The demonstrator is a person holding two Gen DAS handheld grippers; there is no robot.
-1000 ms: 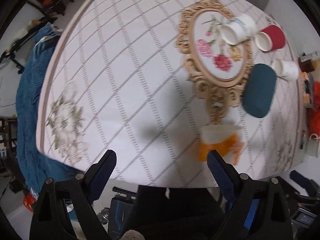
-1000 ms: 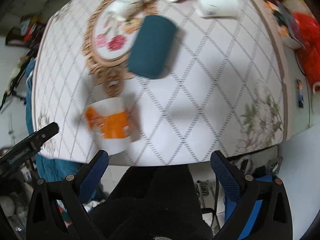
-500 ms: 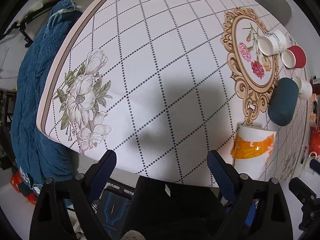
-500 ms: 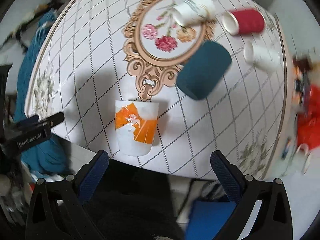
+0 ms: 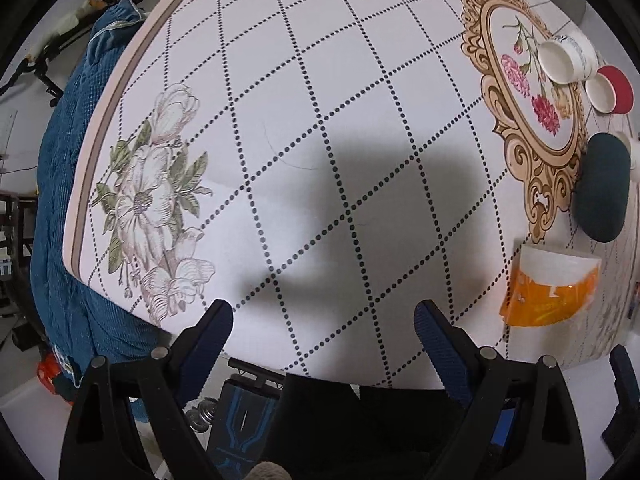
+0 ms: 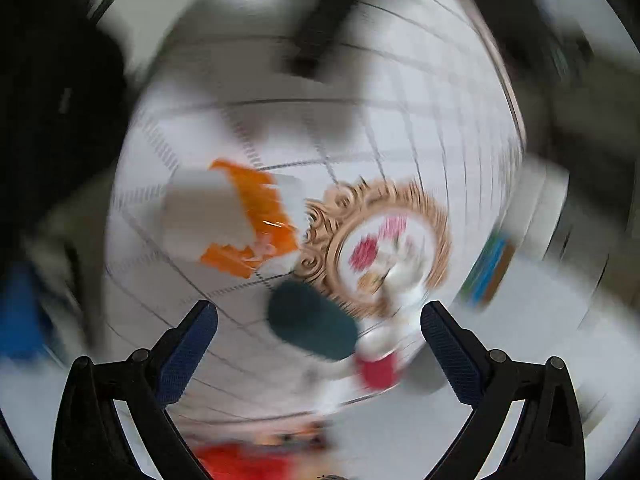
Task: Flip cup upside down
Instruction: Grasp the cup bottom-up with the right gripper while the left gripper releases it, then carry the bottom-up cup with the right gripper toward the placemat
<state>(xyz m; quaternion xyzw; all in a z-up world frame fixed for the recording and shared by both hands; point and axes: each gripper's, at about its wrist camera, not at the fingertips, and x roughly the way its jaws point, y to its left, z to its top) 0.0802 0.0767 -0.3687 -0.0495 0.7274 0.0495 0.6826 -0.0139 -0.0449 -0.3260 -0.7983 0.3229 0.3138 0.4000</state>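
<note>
Both grippers, left (image 5: 322, 326) and right (image 6: 318, 322), spread wide and grasping nothing above the table (image 5: 360, 128); the orange cup (image 5: 552, 284) stands near its edge.

Both wrist views high above one shared table (image 5: 360, 100).

No legible text, label or number on any visible surface.

Glossy cup (image 5: 550, 286); smooth printed tablecloth (image 5: 320, 100)
</note>
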